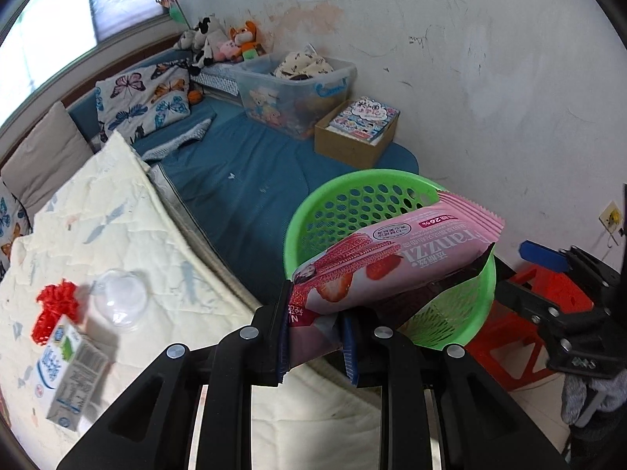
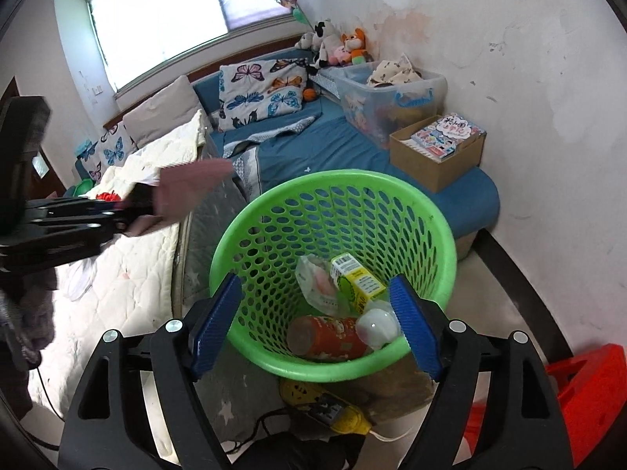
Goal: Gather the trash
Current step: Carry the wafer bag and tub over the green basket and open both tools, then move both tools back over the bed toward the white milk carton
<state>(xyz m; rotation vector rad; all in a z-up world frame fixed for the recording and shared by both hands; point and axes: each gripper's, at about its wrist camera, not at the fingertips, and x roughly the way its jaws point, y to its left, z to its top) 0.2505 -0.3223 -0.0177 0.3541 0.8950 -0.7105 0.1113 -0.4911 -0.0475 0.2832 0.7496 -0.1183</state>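
Beside green basket (image 1: 313, 211), pink wafer wrapper (image 1: 395, 258)

Bright daylight comes in through the window (image 2: 164, 4), which glows white; the wall (image 1: 490, 78) is well lit; edges bend round with dark corners; the pink wrapper (image 2: 188, 192) looks blurry.
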